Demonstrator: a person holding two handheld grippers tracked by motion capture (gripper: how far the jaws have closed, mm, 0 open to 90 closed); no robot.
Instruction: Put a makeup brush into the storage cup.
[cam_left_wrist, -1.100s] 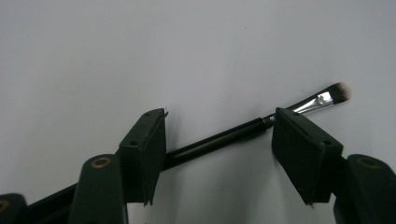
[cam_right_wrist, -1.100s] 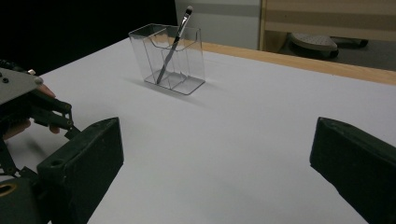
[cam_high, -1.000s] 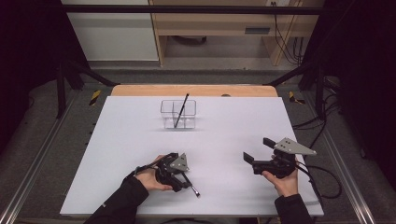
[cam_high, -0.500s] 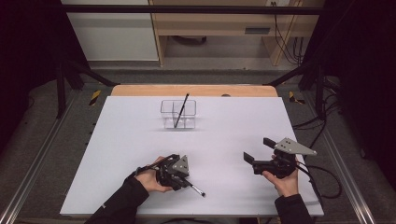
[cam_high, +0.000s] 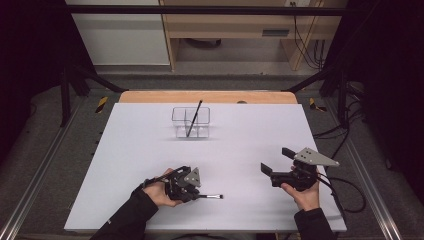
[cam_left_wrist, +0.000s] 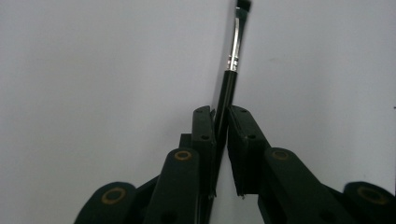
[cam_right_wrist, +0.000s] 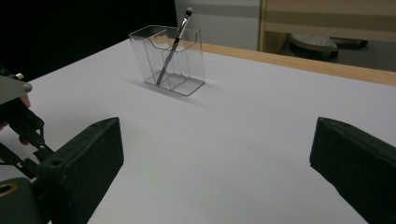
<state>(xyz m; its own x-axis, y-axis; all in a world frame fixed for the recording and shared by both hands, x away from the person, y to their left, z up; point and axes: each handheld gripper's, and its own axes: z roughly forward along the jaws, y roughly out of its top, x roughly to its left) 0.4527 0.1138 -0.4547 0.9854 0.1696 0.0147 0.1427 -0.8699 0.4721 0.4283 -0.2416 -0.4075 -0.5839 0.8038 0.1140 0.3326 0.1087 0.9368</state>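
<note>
A thin black makeup brush (cam_high: 211, 196) with a silver ferrule lies level just above the white table (cam_high: 125, 165), its tip pointing right. My left gripper (cam_high: 198, 194) is at the front left, and its jaws have just been closing on the brush's handle. In the left gripper view the two pads pinch the black handle (cam_left_wrist: 232, 60) of the brush, left gripper (cam_left_wrist: 222, 114) shut. My right gripper (cam_high: 276, 161) is held at the front right with its jaws wide apart and nothing between them, right gripper (cam_right_wrist: 217, 135) facing the clear organizer (cam_right_wrist: 182, 60).
A clear plastic organizer (cam_high: 191, 122) with compartments stands at the back middle of the table, and a second brush (cam_high: 195, 116) leans in it. A wooden strip (cam_high: 210, 96) runs along the far edge. Cables (cam_high: 345, 185) trail off the right side.
The left gripper's jaws have closed onto the brush handle. The brush has swung from pointing toward the front right to lying level, tip to the right. The right gripper has stayed put.
</note>
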